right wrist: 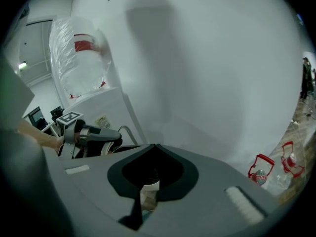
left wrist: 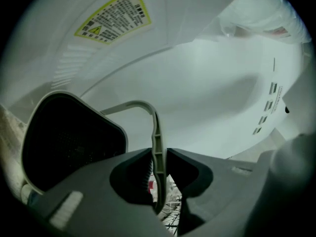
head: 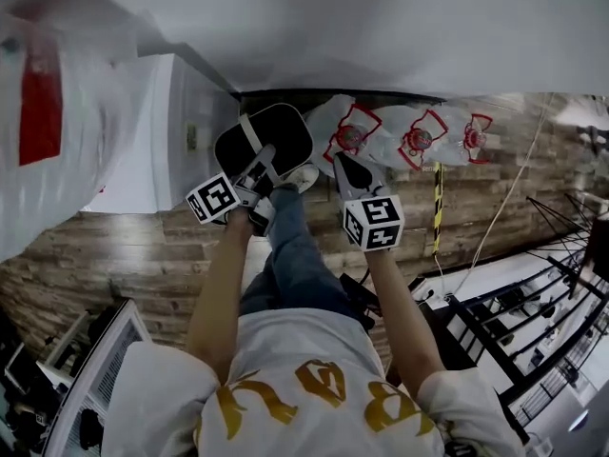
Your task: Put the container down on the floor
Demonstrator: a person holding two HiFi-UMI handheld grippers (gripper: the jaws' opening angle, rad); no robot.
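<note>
The container (head: 266,134) is a black bin with a light grey rim and a thin grey carrying handle (left wrist: 156,142). It hangs above the wooden floor, close to a white wall. My left gripper (head: 257,172) is shut on that handle, and the bin's dark mouth (left wrist: 66,142) fills the lower left of the left gripper view. My right gripper (head: 346,170) is just to the right of the bin, apart from it, jaws shut with nothing held. The right gripper view shows the left gripper (right wrist: 98,135) at left and the handle (right wrist: 129,132).
A white cabinet (head: 157,131) with a yellow warning label (left wrist: 114,15) stands left of the bin. Wrapped bottle packs with red handles (head: 409,137) lie along the wall at right. A yellow-black pole (head: 439,208), metal racks (head: 533,312) and the person's shoe (head: 301,176) are nearby.
</note>
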